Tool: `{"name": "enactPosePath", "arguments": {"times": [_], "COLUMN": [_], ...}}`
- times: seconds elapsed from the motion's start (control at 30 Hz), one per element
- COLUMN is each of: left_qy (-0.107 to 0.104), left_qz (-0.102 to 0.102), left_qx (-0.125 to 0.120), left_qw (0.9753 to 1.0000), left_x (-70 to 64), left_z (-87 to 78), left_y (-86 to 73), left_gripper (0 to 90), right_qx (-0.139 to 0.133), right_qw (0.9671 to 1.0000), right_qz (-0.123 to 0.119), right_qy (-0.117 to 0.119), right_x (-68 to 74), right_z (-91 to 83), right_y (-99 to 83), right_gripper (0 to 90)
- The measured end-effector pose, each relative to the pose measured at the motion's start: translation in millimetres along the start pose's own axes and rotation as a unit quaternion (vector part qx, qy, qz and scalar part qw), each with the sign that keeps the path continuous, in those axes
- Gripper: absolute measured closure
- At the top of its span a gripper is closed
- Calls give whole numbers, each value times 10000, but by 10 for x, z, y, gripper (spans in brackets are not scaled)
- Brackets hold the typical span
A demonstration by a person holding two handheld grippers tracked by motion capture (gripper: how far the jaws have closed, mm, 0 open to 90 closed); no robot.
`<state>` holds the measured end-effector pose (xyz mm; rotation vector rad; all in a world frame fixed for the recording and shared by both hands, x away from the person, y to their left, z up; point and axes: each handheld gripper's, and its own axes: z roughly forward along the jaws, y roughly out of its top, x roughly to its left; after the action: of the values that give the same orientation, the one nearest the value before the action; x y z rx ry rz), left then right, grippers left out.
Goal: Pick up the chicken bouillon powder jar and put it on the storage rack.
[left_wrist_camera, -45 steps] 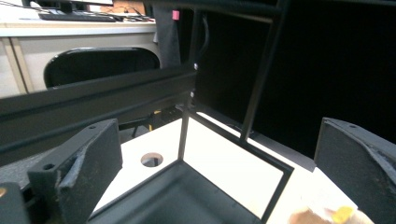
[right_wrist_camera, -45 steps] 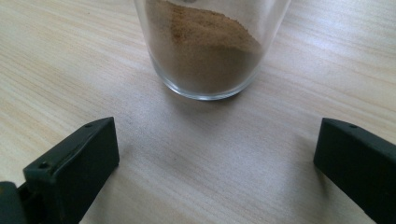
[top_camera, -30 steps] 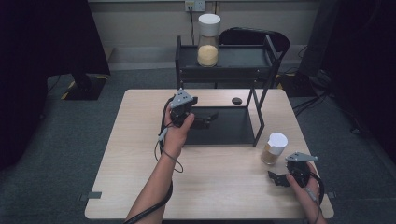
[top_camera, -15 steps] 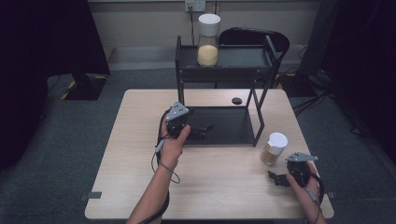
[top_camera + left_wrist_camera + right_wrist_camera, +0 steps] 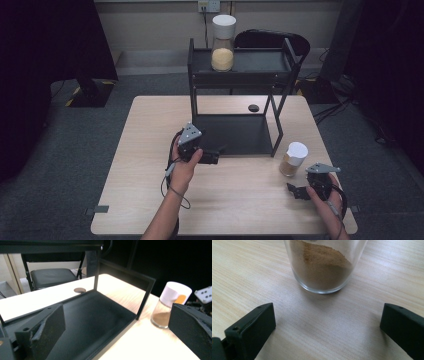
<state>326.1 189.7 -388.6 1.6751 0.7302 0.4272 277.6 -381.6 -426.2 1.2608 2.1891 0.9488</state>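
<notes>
A black two-tier rack (image 5: 240, 80) stands at the back middle of the wooden table (image 5: 145, 135). On its top shelf is a tall jar (image 5: 223, 42) with a white lid and yellow contents. A small white-lidded jar of brown powder (image 5: 294, 159) stands on the table right of the rack. My left gripper (image 5: 216, 154) hovers at the front left corner of the lower shelf (image 5: 95, 315), jaws wide and empty (image 5: 115, 322). My right gripper (image 5: 296, 191) rests near the front right edge, open (image 5: 329, 320), with the small jar (image 5: 324, 267) just ahead of its jaws.
A dark round disc (image 5: 253, 107) lies on the table behind the rack. A black chair (image 5: 270, 39) stands beyond the far edge. The rack's thin uprights (image 5: 145, 300) frame the lower shelf. Bare tabletop lies left of the rack.
My left gripper has drawn back from over the lower shelf toward the near side, stopping at the shelf's front left corner. The right gripper and both jars stayed put.
</notes>
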Motion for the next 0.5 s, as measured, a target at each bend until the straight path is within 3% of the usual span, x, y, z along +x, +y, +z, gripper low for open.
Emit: {"name": "enactPosePath", "arguments": {"times": [0.17, 0.5], "left_qy": [-21, 37], "left_qz": [-156, -166], "left_qx": [-44, 162], "left_qw": [9999, 9997], "left_x": [-2, -9], "left_z": [-39, -104], "left_y": [-159, -342], "left_gripper": [4, 4], "right_qx": [0, 0], "right_qw": [10000, 10000], "right_qz": [0, 1], "right_qy": [0, 0], "right_x": [0, 0], "right_z": [0, 0], "right_y": [0, 0], "right_gripper": [0, 0]}}
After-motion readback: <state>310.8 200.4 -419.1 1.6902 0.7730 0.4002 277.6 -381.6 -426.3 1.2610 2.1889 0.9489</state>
